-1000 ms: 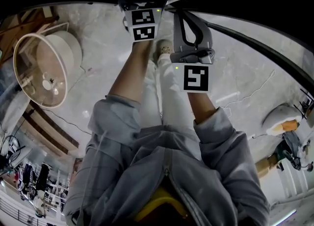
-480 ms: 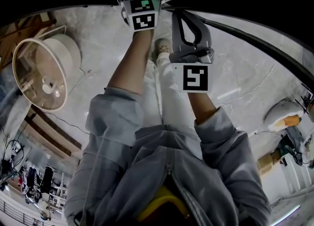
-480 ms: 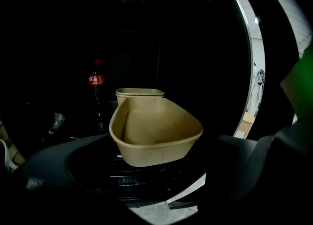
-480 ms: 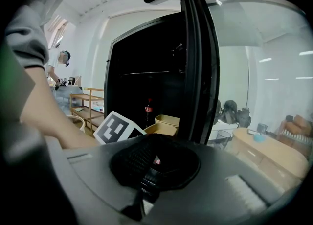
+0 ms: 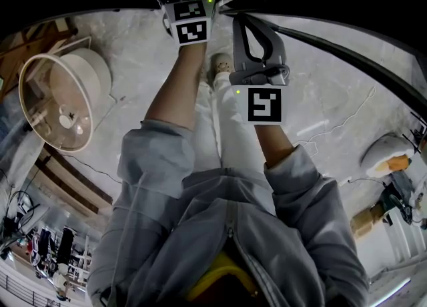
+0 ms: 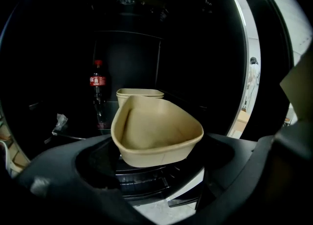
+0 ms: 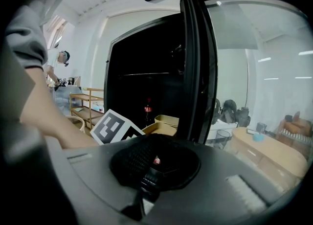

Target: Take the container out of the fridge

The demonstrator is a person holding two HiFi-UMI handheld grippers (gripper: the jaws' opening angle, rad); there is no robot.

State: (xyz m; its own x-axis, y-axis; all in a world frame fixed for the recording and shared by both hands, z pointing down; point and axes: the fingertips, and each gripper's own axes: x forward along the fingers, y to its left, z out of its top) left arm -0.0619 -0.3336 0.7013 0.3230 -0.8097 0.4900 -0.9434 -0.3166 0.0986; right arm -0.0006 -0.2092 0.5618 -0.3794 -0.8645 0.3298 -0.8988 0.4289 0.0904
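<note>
A tan paper container stands at the front of the dark fridge shelf, with a second one like it right behind. My left gripper reaches into the fridge. Its jaws stand either side of the front container and are closing, with dark gaps still showing beside its walls. In the head view the left gripper is at the fridge opening and the right gripper hangs just outside it. My right gripper has its jaws together with nothing seen between them, beside the open fridge door.
A cola bottle stands on the shelf behind and left of the containers. A round cream fan sits on the marble floor to my left. A wooden rack stands at the left and a pale table at the right.
My left gripper has pushed a little further into the fridge opening. The right gripper has stayed where it was.
</note>
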